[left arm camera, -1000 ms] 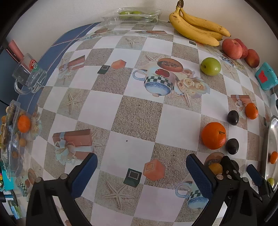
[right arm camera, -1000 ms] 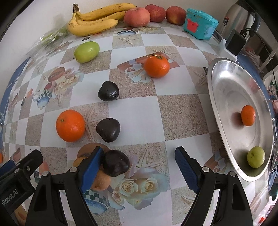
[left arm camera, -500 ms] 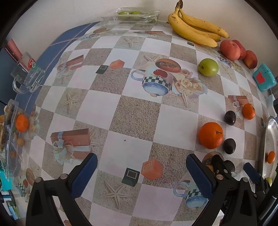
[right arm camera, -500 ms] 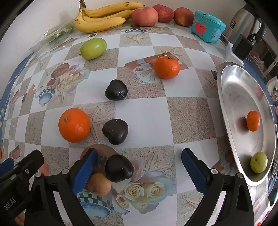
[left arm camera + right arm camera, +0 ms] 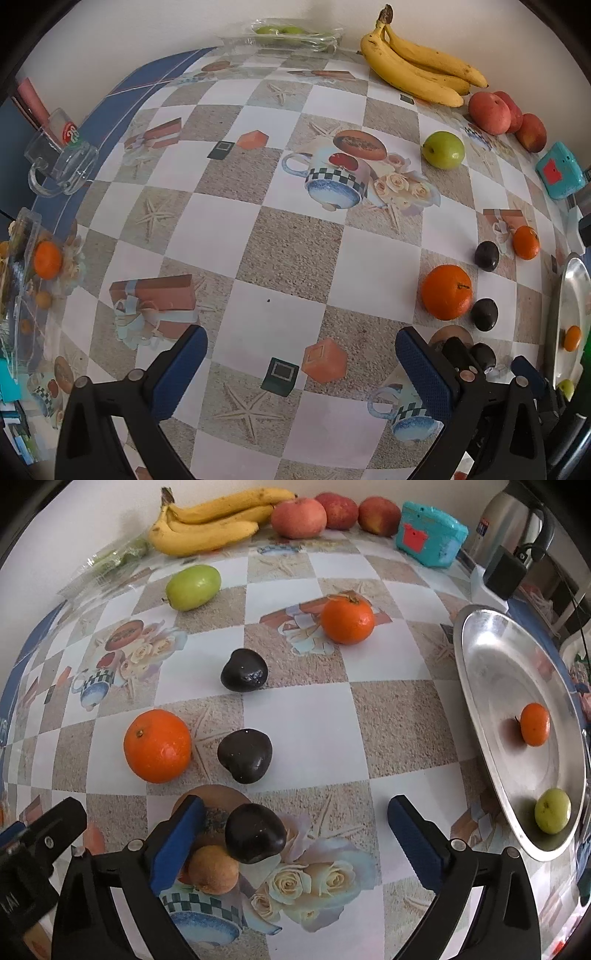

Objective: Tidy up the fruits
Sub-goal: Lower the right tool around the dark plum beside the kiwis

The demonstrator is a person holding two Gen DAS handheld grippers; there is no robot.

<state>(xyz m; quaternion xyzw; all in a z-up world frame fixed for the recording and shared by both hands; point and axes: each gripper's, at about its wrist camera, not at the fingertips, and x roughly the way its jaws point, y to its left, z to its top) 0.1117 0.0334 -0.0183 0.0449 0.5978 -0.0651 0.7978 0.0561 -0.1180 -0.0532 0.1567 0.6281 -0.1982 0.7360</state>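
Note:
My right gripper [image 5: 291, 838] is open and empty, low over the table. A dark plum [image 5: 255, 832] lies between its fingers, close to the left one, with a small brownish fruit [image 5: 213, 868] beside it. Two more dark plums [image 5: 244, 755] [image 5: 243, 670], a large orange [image 5: 157, 745], a mandarin [image 5: 347, 618] and a green fruit [image 5: 192, 587] lie beyond. The steel tray [image 5: 476, 672] at right holds a small orange [image 5: 534, 723] and a small green fruit [image 5: 552, 810]. My left gripper [image 5: 301, 362] is open and empty over bare tablecloth; the large orange [image 5: 447, 291] lies to its right.
Bananas [image 5: 210, 520], peaches [image 5: 299, 517] and a teal box [image 5: 430, 533] line the back wall. A kettle [image 5: 513, 520] stands at far right. A glass mug [image 5: 61, 162] and clear plastic packs [image 5: 33, 280] sit at the table's left edge.
My right gripper has drawn back slightly, so the near plum lies further in between its fingers. My left gripper has shifted slightly. Both stay open.

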